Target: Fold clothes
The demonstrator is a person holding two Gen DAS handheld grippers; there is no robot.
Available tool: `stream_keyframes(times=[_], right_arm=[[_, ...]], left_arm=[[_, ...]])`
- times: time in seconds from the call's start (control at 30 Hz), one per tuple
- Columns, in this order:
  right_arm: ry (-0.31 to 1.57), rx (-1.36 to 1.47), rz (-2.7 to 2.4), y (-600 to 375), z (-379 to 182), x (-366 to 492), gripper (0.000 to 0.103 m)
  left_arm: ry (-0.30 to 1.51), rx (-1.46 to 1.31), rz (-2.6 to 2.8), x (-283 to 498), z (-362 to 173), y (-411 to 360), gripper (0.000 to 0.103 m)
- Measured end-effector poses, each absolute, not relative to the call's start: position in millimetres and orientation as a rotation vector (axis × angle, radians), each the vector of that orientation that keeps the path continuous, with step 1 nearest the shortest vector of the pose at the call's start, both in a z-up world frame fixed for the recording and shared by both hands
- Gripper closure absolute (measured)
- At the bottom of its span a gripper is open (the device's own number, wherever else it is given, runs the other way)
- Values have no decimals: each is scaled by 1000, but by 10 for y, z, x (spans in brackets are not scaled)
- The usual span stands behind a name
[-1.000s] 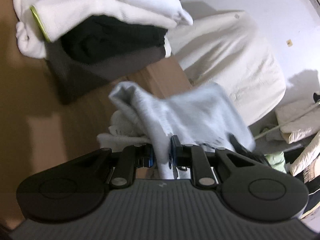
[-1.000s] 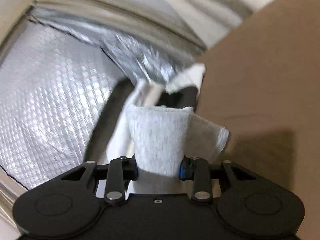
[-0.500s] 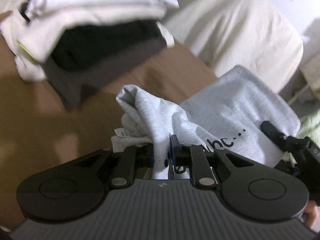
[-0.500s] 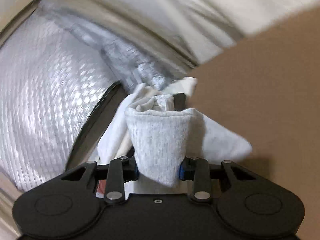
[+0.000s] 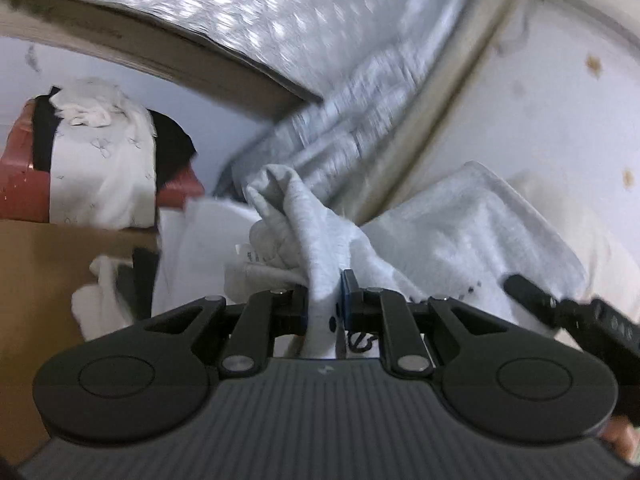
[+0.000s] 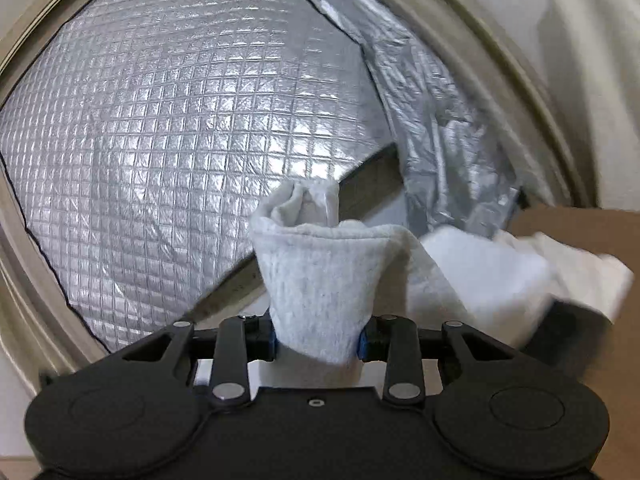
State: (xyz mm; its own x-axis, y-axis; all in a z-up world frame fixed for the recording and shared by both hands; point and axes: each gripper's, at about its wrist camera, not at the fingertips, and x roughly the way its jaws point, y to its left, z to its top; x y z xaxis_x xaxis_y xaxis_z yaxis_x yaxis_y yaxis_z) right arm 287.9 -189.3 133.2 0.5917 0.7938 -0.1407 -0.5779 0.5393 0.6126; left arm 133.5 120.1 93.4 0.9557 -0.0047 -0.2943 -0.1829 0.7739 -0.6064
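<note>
Both grippers hold 1 grey garment (image 5: 460, 236) up off the table (image 5: 36, 280), prob. to spread it for folding. Left gripper (image 5: 325, 304) nearly closed on a thin bunch; right gripper (image 6: 316, 338) partly closed round a thicker wad.

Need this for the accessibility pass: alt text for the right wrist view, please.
The right claw is shut on a bunched fold of a light grey knit garment, whose loose end trails off to the right over a brown wooden tabletop. Behind it hangs a quilted silver foil sheet in a pale curved frame.
</note>
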Motion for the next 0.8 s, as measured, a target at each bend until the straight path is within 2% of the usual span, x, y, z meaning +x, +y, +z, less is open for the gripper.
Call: stream_keyframes(times=[0.1,0.17,0.23,0.3,0.37,0.4,0.47,0.5,0.6,0.63,0.73,0.8], right_arm=[[400,490,873,-1642,1388,3284,65],[423,487,849,-1597,1219,3467,64],[528,487,793,-1565,900,3710,64],[595,482,729,-1580,600,3832,60],[615,534,679,-1696,346,3882,48],[601,582,672,-1776,271,3876,47],[545,545,645,-1795,301,3772,56],[512,487,620,-1753,365,3691,58],[381,326,549,-1571,582,3453,59],[380,293,537,-1561,578,3433,58],[469,272,461,-1639,521,3555,38],[487,292,403,-1761,537,3522,35]], left_arm=[[269,-781,85,1691,715,1337,87],[310,-805,95,1802,547,1395,87],[393,-752,158,1939,383,1360,86],[439,-712,185,2014,283,1294,84],[427,-725,179,1998,290,1287,84],[420,-733,174,1985,299,1285,83],[350,-737,151,1934,333,1301,83],[294,-725,148,1876,375,1285,87],[121,-593,245,1676,559,1138,87],[77,-539,290,1617,613,1078,84],[165,-541,339,1649,614,1164,78],[226,-549,332,1680,576,1254,78]])
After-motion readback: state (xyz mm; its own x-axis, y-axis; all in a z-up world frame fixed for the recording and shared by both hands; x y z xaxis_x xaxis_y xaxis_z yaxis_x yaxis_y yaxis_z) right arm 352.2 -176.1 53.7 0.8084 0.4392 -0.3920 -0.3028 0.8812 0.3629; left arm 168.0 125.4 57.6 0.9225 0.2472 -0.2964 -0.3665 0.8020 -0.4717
